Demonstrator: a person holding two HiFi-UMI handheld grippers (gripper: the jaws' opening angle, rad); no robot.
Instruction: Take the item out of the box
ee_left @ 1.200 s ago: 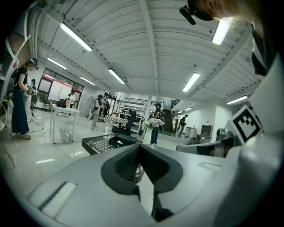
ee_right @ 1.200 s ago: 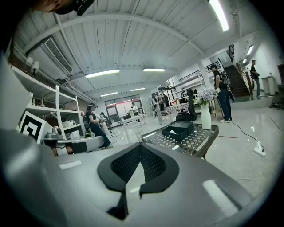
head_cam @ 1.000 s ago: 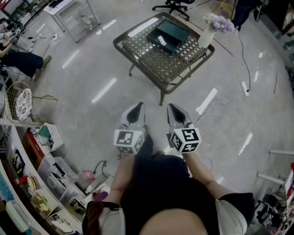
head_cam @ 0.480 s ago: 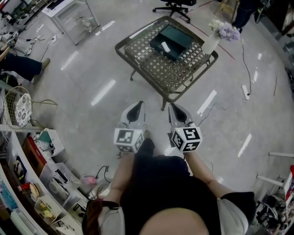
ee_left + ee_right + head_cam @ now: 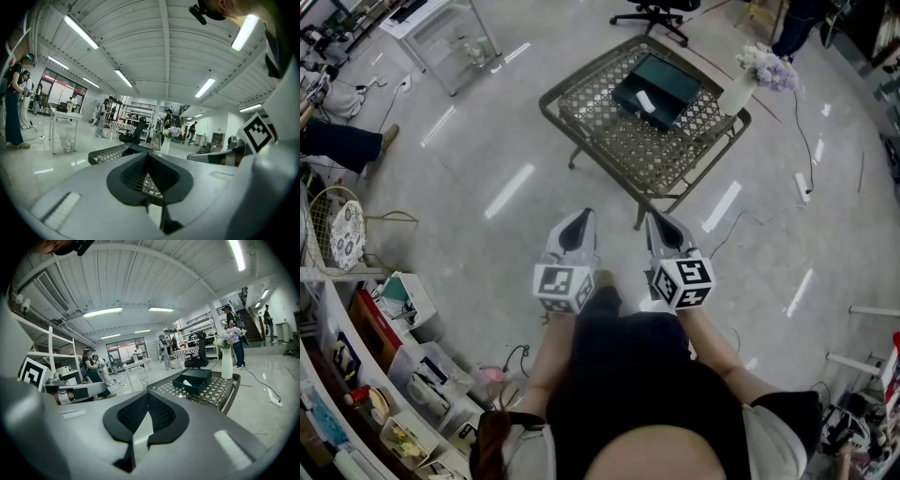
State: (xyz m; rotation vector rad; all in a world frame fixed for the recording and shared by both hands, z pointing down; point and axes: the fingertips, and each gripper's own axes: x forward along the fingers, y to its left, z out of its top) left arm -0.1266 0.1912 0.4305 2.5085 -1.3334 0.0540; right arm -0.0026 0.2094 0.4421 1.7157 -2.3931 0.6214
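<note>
The left claw [image 5: 578, 218] and right claw [image 5: 662, 221] are both closed and empty, well short of the table [image 5: 619, 141]. Best to step closer, then open one above the box [image 5: 667, 75] and pinch the white item [image 5: 644, 100] inside.

Open polished floor [image 5: 487, 178] stretches between the shut left tongs [image 5: 581, 217], the right tongs [image 5: 654, 218] and the lattice worktop [image 5: 628, 150]. A vase of flowers [image 5: 736, 92] crowds the worktop's far right corner near the dark box [image 5: 670, 80]; the near half lies bare. Cluttered shelves [image 5: 403, 375] hem the left side, and a cable [image 5: 798, 112] trails on the right.
</note>
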